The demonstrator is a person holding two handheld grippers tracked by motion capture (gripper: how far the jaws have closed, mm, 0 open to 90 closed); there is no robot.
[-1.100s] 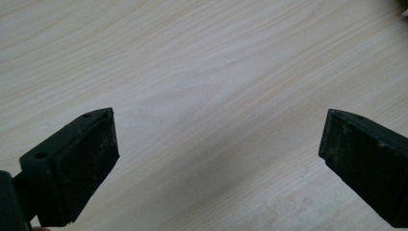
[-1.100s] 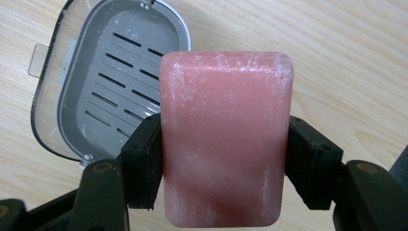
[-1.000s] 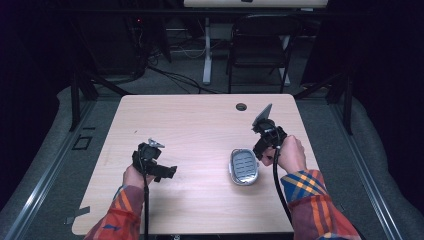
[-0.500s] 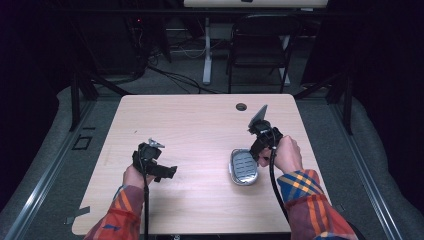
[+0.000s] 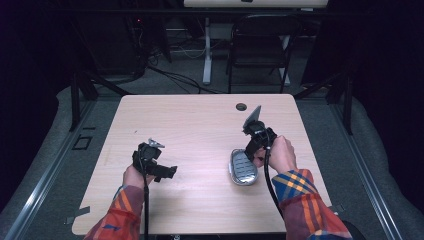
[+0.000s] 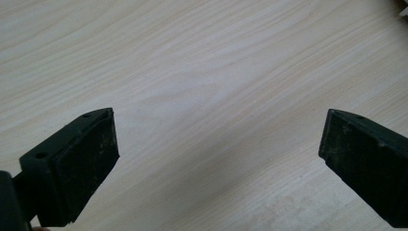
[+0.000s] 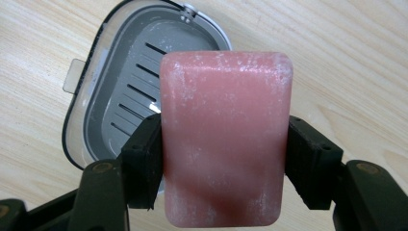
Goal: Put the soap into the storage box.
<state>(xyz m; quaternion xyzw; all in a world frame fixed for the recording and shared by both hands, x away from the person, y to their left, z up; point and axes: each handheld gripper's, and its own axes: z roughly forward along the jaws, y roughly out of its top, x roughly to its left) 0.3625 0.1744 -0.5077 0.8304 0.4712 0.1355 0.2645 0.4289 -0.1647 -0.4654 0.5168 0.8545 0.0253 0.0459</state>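
Observation:
A pink bar of soap (image 7: 225, 137) fills the middle of the right gripper view, clamped between the black jaws of my right gripper (image 7: 223, 154). Under it lies an open grey soap dish (image 7: 120, 91) with a slotted floor. From above, the soap dish (image 5: 243, 167) sits on the wooden table (image 5: 200, 125) right of centre, and my right gripper (image 5: 256, 137) hovers over its far right edge. Near the front left, my left gripper (image 5: 152, 159) is held with its jaws wide apart; in the left gripper view, the left gripper (image 6: 216, 159) has bare wood between its jaws.
A small dark round hole (image 5: 241, 106) sits near the table's far edge. A black chair (image 5: 260, 50) and cables stand on the floor beyond the table. The table's left half and far side are bare wood.
My right gripper has shifted a little leftward, closer over the soap dish. The left gripper has stayed put.

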